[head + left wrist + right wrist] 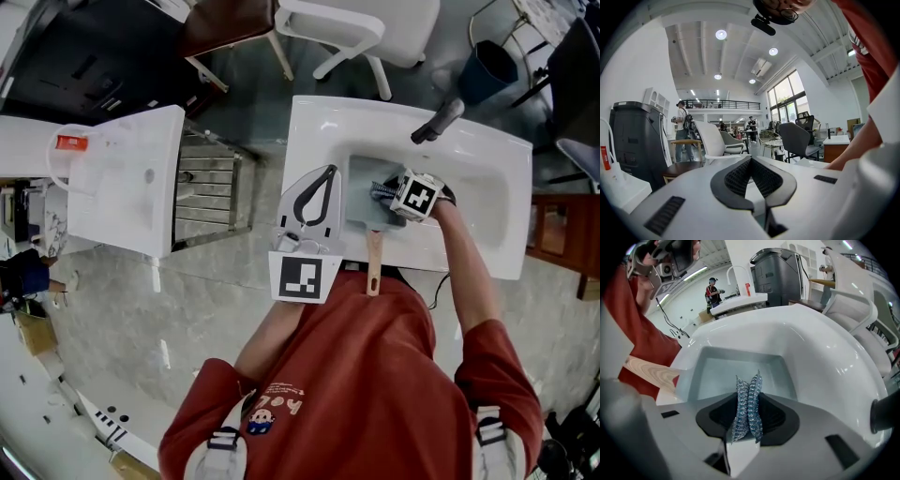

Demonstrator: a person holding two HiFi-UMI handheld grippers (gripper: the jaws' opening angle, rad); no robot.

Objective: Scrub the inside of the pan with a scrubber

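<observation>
Setting: open workshop room with a white sink [319, 122] at centre frame and its faucet [439, 120] at upper right.
Pan: the square grey pan [740, 366] sits in the basin, its wooden handle [649, 373] running to the left edge of the right gripper view.
Right gripper [747, 401]: pinching a metal scrubber [750, 385], poised over the pan's near part; contact cannot be told.
Left gripper [751, 161]: jaws pressed together on nothing, lower left of the basin in the head view, aimed out at the room.
Step in hand: scrubbing the pan floor.
Doing it well: likely press the scrubber flat, work into the corners, and steady the handle so the pan does not slide.
</observation>
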